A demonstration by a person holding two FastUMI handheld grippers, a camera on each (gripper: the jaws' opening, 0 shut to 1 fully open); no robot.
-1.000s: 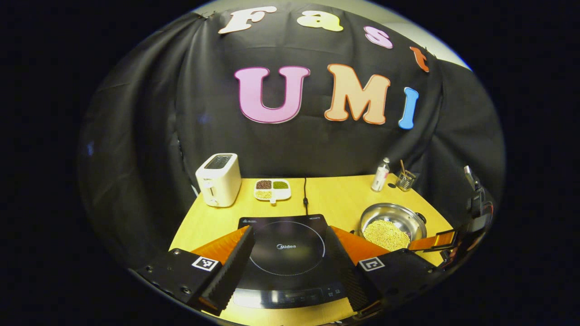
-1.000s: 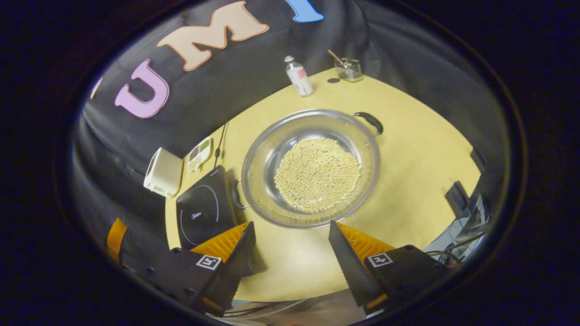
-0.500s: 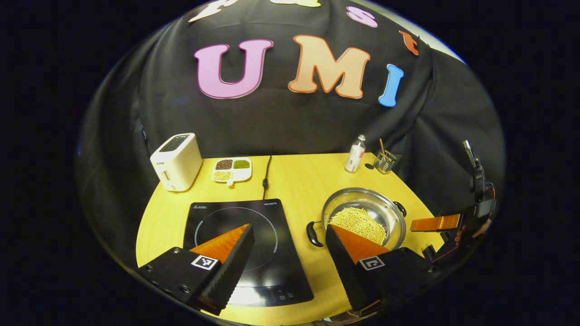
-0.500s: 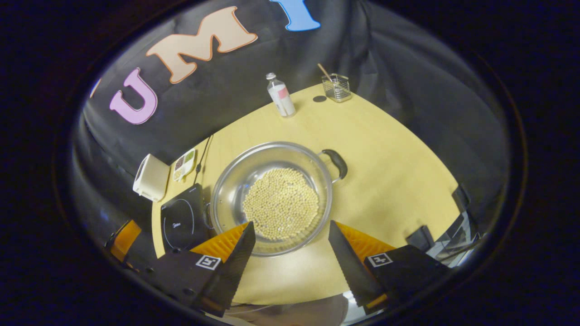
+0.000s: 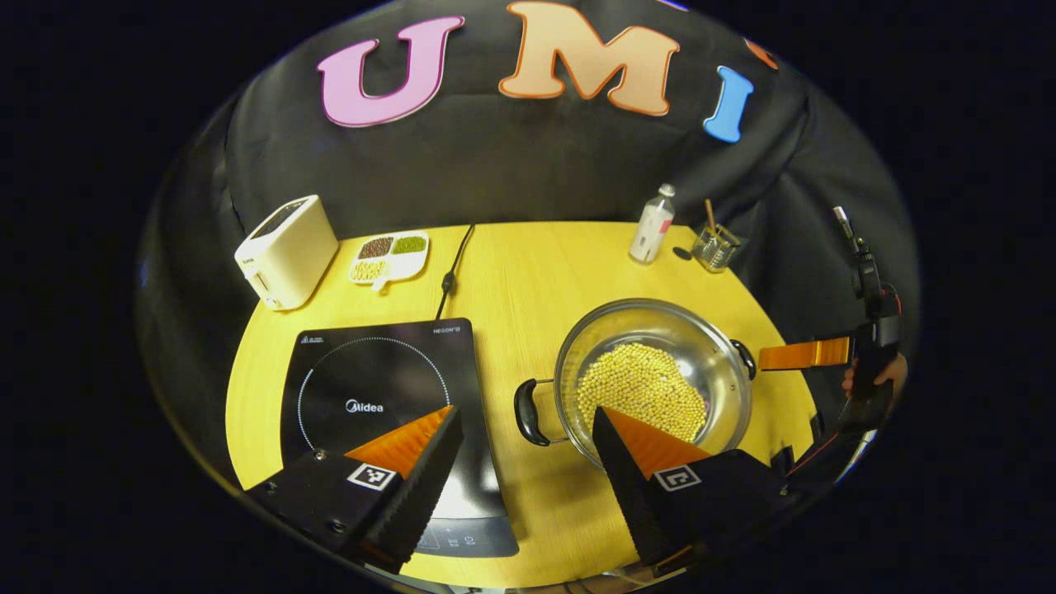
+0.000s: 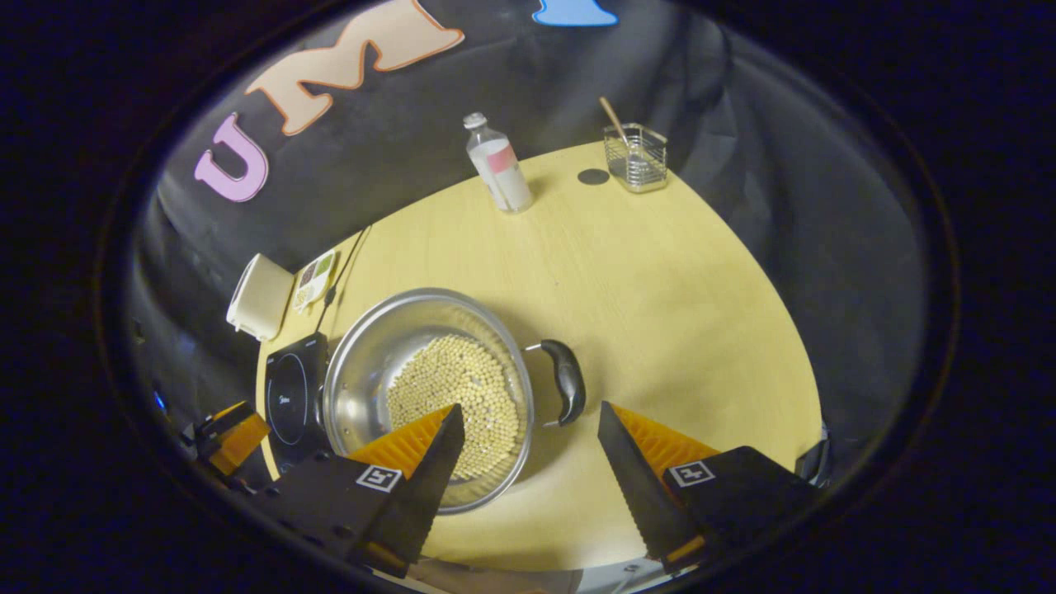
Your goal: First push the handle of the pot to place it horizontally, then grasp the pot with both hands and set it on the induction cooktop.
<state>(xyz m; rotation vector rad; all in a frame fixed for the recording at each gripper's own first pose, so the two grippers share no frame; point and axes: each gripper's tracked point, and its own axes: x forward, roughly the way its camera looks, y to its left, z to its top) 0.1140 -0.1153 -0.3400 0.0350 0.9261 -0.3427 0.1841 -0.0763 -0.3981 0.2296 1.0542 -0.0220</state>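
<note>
Yellow table (image 5: 528, 272) holds toaster (image 5: 285, 250), bottle (image 5: 652, 235) behind pot (image 5: 652, 375)

Steel pot (image 5: 726, 375) w/ beans sits just right of black cooktop (image 5: 375, 396).

The induction cooktop (image 5: 375, 388) carries the brand "Midea" in pale letters inside its ring. Small print sits at its two far corners, too fine to read surely. Each finger block of the left hand-held gripper (image 5: 523, 433) bears a square black-and-white marker, no letters.
</note>
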